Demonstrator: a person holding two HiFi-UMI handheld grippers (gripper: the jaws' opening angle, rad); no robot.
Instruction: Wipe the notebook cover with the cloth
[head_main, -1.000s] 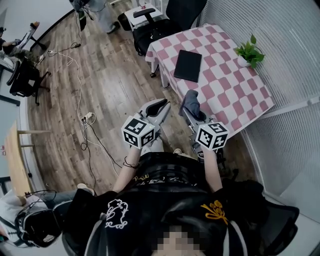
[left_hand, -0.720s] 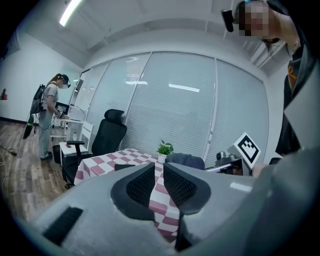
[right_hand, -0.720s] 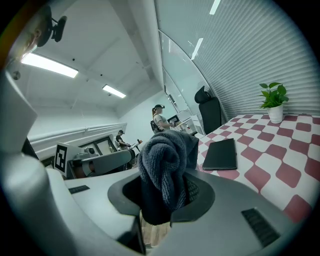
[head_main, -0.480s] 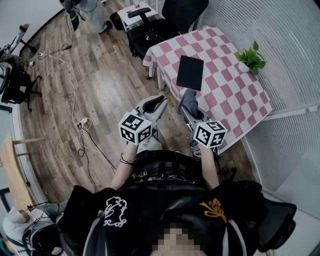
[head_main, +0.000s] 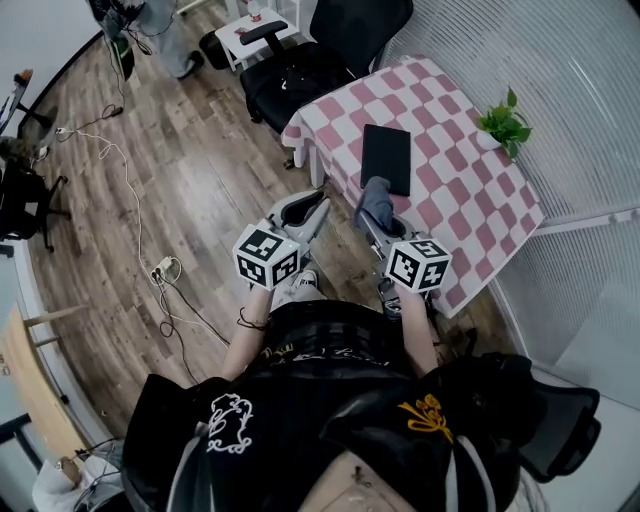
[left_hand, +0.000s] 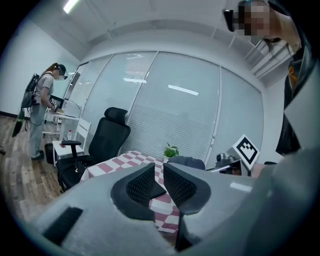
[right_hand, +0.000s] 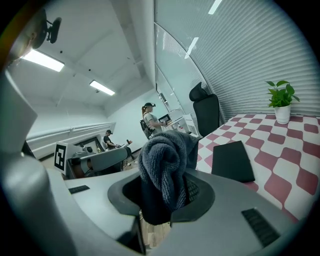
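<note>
A black notebook (head_main: 386, 158) lies flat on the pink-and-white checked table (head_main: 470, 190); in the right gripper view the notebook (right_hand: 232, 160) sits to the right, beyond the jaws. My right gripper (head_main: 377, 203) is shut on a bunched grey cloth (head_main: 376, 197), held in the air just short of the table's near edge. The cloth (right_hand: 167, 157) fills the jaws of the right gripper (right_hand: 167, 190). My left gripper (head_main: 306, 212) hovers over the floor, left of the table. In its own view the left gripper (left_hand: 159, 174) has its pads nearly touching, with nothing between them.
A small potted plant (head_main: 503, 120) stands at the table's far right edge. A black office chair (head_main: 310, 60) is behind the table's far left corner. Cables (head_main: 150, 250) trail over the wooden floor at left. A white slatted wall (head_main: 590, 110) borders the table.
The table and notebook have come closer to the grippers as the person stepped forward. Both grippers keep their pose, with the cloth still held in the right one.
</note>
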